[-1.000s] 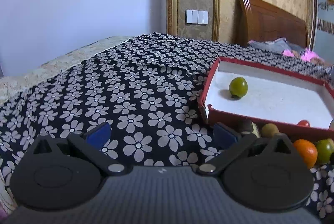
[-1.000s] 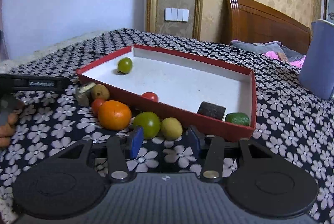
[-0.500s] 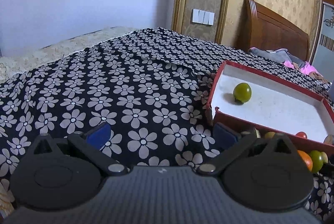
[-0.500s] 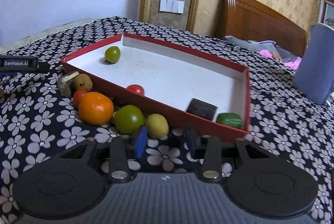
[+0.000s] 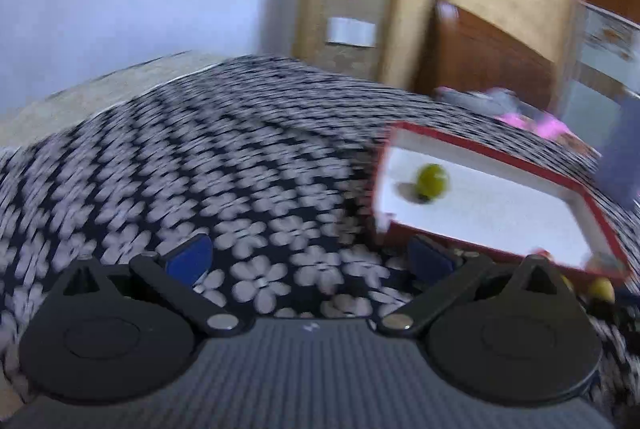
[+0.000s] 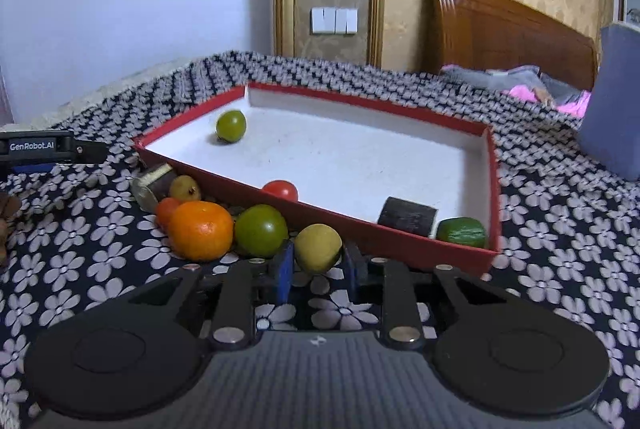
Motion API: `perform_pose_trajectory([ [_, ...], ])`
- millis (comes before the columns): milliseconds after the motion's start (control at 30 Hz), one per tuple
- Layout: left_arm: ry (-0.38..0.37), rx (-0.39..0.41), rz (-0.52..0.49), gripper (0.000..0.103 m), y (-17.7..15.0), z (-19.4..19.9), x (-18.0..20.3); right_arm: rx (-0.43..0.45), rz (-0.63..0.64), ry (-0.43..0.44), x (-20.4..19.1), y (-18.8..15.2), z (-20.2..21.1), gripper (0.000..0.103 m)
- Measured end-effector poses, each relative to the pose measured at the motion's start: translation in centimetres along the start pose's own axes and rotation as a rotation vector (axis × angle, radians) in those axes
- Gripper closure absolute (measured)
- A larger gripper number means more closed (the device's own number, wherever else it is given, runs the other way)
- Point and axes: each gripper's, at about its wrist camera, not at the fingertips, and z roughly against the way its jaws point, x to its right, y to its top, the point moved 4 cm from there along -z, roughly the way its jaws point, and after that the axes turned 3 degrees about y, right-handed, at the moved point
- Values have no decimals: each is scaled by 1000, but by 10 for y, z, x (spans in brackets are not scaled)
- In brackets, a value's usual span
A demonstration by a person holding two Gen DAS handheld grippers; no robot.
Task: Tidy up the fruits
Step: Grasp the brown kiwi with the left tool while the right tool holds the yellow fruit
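Red tray [image 6: 494, 189] w/ green fruit [image 6: 231, 125], tomato [image 6: 281, 189], right hand-held gripper [image 6: 317, 265] clenched on yellow fruit [image 6: 318, 248], left hand-held gripper [image 5: 308, 255] released

Both fisheye cameras sit low behind their own black grippers, tilted down across a black bedspread printed with pale flowers [image 5: 256, 189]. The blurred left view faces the cloth, with the shallow red-rimmed, white-floored box [image 5: 596, 213] off to its right. The right view looks closely at that box [image 6: 495, 165], which both share.
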Motion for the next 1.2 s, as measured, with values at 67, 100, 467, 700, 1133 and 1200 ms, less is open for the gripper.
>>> perform_pose_trajectory([
  [67, -76, 16, -116, 0, 2, 9, 10, 20, -14, 9, 2, -2, 9, 78],
  [100, -110, 23, -177, 0, 2, 12, 16, 28, -22, 13, 3, -4, 12, 78],
  [467, -107, -2, -378, 0, -8, -6, 80, 55, -74, 40, 8, -10, 16, 78],
  [700, -12, 13, -376, 0, -9, -16, 66, 62, -74, 41, 7, -10, 17, 78],
  [1133, -153, -123, -340, 48, -18, -41, 76, 70, -90, 46, 8, -10, 18, 78],
  [1200, -214, -148, -294, 67, -16, -41, 71, 70, -93, 50, 9, -10, 18, 78],
])
